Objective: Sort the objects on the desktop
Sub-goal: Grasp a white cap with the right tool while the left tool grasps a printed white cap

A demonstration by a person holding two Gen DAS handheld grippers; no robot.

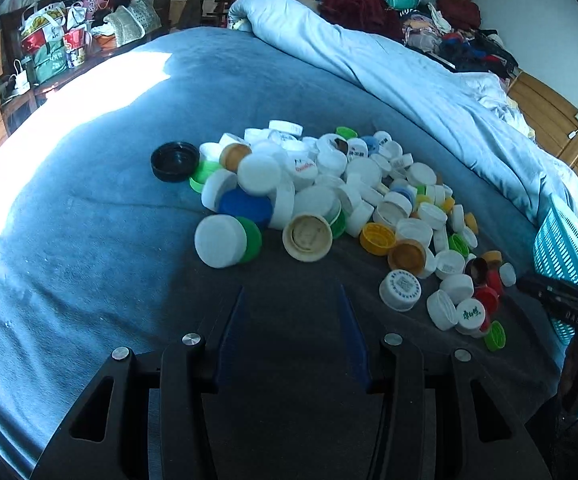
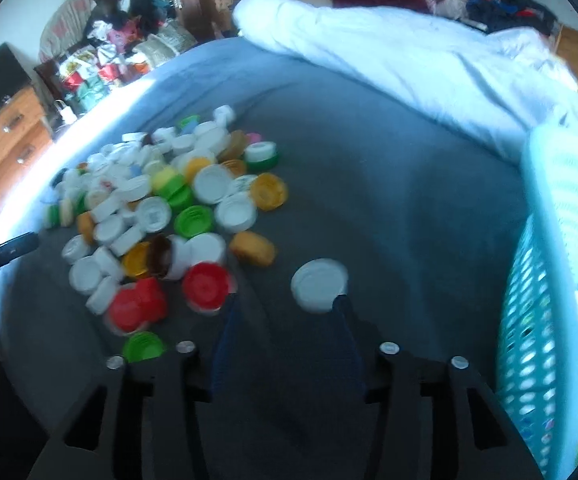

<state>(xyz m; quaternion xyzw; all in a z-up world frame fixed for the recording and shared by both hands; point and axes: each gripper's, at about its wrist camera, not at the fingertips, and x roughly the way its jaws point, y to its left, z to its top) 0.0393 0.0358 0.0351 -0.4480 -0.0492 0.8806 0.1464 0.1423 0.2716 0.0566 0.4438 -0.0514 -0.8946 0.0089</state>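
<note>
**Both grippers hover empty over a heap of plastic bottle caps on the bed**

A large heap of plastic bottle caps (image 1: pixel 329 200), mostly white with green, yellow, orange, red and blue ones mixed in, lies on the blue-grey fleece bed cover (image 1: pixel 89 220). In the left wrist view the heap fills the centre, with a black round lid (image 1: pixel 175 161) at its ten o'clock edge, a white cap stacked against a green one (image 1: pixel 225 241) at its near left, and a cream cap lying open side up (image 1: pixel 307 237) just right of that.

The left gripper (image 1: pixel 293 304) points down at the bare cover at six o'clock from the heap; its blue-padded fingers (image 1: pixel 231 320) stand apart with nothing between them, and the nearest caps lie a little beyond the tips.

In the right wrist view, which is blurred, the heap sits at ten o'clock. The right gripper (image 2: pixel 287 304) has its fingers (image 2: pixel 347 320) apart and empty. A single white round cap (image 2: pixel 319 285) lies alone on the cover, at the tip of the right-side finger; whether they touch I cannot tell. A red cap (image 2: pixel 205 283) lies just beyond the left-side finger.

A turquoise perforated plastic basket (image 2: pixel 529 320) stands at three o'clock in that view, with more caps inside. A pale blue duvet (image 1: pixel 389 64) is bunched along the far side of the bed.
</note>
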